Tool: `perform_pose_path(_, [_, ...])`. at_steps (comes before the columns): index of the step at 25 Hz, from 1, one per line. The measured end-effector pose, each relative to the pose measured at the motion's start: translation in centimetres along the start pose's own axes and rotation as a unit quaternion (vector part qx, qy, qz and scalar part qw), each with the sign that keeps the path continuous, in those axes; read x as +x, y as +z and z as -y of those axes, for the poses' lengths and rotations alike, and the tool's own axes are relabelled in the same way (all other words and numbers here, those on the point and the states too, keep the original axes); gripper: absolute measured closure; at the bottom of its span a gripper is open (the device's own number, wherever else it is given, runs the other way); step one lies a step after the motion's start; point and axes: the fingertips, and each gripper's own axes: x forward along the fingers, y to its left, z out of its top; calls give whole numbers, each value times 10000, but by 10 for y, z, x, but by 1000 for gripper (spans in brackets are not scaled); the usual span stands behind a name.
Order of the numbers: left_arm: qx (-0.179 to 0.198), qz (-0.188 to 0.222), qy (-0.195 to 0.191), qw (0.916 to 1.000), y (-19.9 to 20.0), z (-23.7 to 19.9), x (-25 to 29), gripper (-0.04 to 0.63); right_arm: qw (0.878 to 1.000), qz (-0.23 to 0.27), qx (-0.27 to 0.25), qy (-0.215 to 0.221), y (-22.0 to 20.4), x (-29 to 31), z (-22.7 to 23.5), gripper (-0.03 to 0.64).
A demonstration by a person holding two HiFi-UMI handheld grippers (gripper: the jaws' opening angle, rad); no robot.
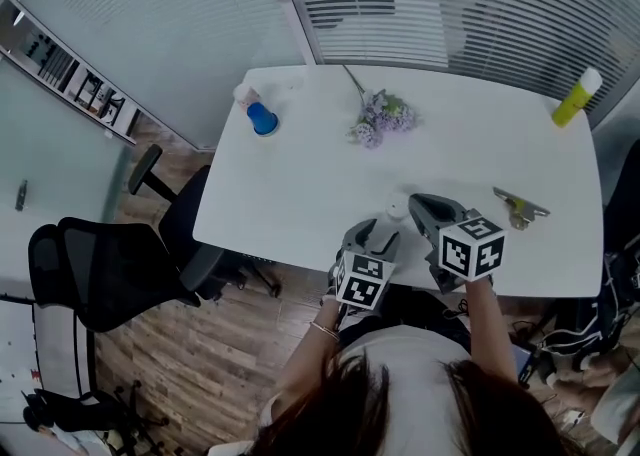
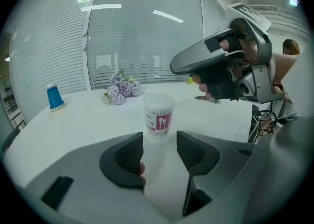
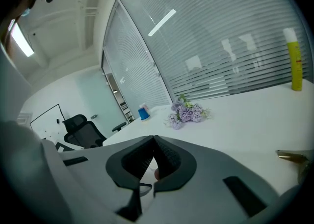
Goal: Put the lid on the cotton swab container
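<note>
Head view: we look down on the white table [image 1: 300, 184], where the cotton swab container [image 1: 397, 211] stands near the front edge, just ahead of the left gripper [image 1: 384, 234] and beside the right gripper [image 1: 422, 206]. Left gripper view: we find its jaws spread and gripping nothing. The container stands upright just beyond their tips and looks already capped, though its clear plastic leaves us unsure. Right gripper view: we see those jaws pinched together at the tips with no lid between them. No loose lid shows anywhere, so we judge the capping done or nearly so, with at most a final press left.
</note>
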Motion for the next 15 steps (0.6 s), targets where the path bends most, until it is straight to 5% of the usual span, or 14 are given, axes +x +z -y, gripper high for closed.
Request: perform_pose_path(15, [-39, 698, 133, 9975, 41, -3, -62, 497, 9969, 361, -378, -586, -4, -40, -20, 589])
